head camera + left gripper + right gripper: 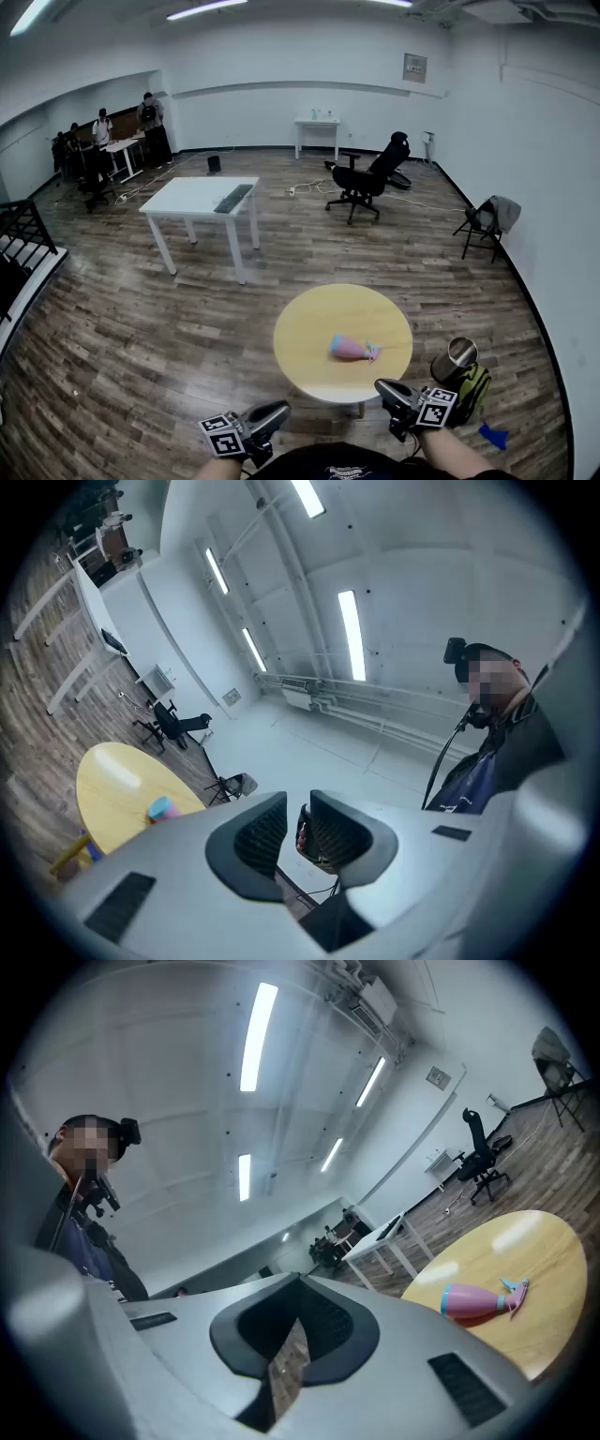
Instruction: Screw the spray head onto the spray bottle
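Observation:
A pink spray bottle (347, 348) lies on its side on the round yellow table (319, 323), with a teal spray head (372, 352) at its right end; whether the two are joined I cannot tell. Both grippers hang low near the person's body, short of the table. The left gripper (272, 414) is shut and empty, left of the table's near edge. The right gripper (386, 389) is shut and empty at the table's near right rim. In the right gripper view the bottle (473, 1300) lies beyond the shut gripper (300, 1281). In the left gripper view the bottle (161, 809) shows left of the gripper (297, 803).
A steel cylinder (457, 356) and a green bag (475, 384) stand on the floor right of the table. Farther off are a white table (197, 197), an office chair (370, 178) and a folding chair (487, 220). People stand at the far left.

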The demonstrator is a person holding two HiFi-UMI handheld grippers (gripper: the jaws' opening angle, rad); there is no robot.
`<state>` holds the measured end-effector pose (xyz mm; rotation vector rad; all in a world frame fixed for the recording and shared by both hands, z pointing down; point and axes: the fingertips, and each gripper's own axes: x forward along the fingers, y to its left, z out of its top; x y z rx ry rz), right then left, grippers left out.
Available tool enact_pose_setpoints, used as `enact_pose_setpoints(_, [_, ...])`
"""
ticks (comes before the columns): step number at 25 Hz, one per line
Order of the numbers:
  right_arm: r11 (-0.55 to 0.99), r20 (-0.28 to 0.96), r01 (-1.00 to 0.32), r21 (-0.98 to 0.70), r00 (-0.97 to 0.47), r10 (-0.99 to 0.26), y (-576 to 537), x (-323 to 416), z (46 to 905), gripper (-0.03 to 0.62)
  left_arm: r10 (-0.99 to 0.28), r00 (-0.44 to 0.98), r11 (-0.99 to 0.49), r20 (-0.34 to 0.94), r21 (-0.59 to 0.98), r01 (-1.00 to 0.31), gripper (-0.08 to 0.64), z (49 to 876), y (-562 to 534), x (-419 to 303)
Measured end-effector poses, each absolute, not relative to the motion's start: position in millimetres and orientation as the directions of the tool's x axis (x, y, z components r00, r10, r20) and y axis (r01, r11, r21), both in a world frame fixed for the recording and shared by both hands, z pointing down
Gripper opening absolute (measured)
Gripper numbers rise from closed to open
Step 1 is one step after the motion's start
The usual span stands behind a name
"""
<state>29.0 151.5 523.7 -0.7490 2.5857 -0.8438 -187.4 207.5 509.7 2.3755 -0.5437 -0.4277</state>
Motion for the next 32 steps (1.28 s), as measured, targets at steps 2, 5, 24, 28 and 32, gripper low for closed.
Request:
enact_pose_setpoints(2, [0.695, -0.12, -0.386, -0.607, -0.82, -0.56, 141.6, 45.9, 518.8, 0.02, -0.489, 0.853, -0.699, -0.18, 0.666, -0.26, 0.092, 510.1, 197.9, -168.8])
enact_pose_setpoints(5, [0.703, -0.108, -0.394, -0.592, -0.826, -0.554, 129.1, 69.5, 512.3, 0.02, -0.493, 0.845, -0.702, -0.207, 0.668, -0.245, 0.092, 507.7, 186.0, -145.3])
enact_pose_setpoints(24, [0.642, -0.136, -0.396, -0.657, -0.775, -0.618, 99.2, 125.3, 528.5, 0.02, -0.439, 0.888, -0.708, -0.135, 0.66, -0.25, 0.092, 514.8, 143.6, -102.2])
enact_pose_setpoints(28, [0.644, -0.117, -0.383, -0.662, -0.796, -0.594, 89.9, 167.5, 536.9, 0.021, -0.44, 0.897, -0.718, -0.044, 0.617, -0.323, 0.092, 528.4, 135.4, -53.2])
enact_pose_setpoints(32, [0.639, -0.088, -0.379, -0.669, -0.814, -0.574, 79.9, 202.6, 549.4, 0.021, -0.453, 0.885, -0.706, 0.107, 0.563, -0.429, 0.092, 568.8, 127.5, -15.2])
